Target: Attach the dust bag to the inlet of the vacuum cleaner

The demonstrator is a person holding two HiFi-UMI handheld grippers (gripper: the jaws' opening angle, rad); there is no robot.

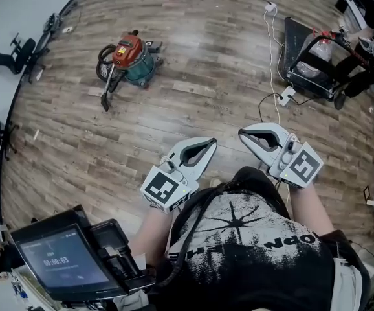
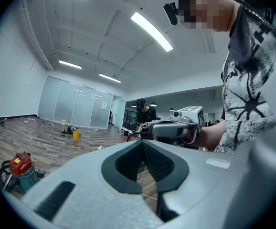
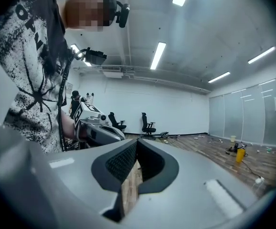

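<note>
The vacuum cleaner [image 1: 130, 58], with a red top, a teal drum and a black hose, stands far off on the wooden floor at the upper left; it also shows low at the left of the left gripper view [image 2: 19, 168]. I cannot make out a dust bag for certain in any view. My left gripper [image 1: 211, 143] and right gripper [image 1: 242, 133] are held close in front of the person's chest, with their tips turned toward each other. Both are shut with nothing between the jaws. In each gripper view the tips meet [image 2: 142, 142] [image 3: 135, 141] and the other gripper shows just beyond.
A device with a lit screen [image 1: 61, 258] sits at the lower left. Office chairs [image 1: 6, 57] stand by the left wall. At the right are a black trolley [image 1: 313, 60], a power strip with white cable [image 1: 284, 96] and another person [image 1: 368, 50]. A yellow cup [image 2: 75, 135] stands far off.
</note>
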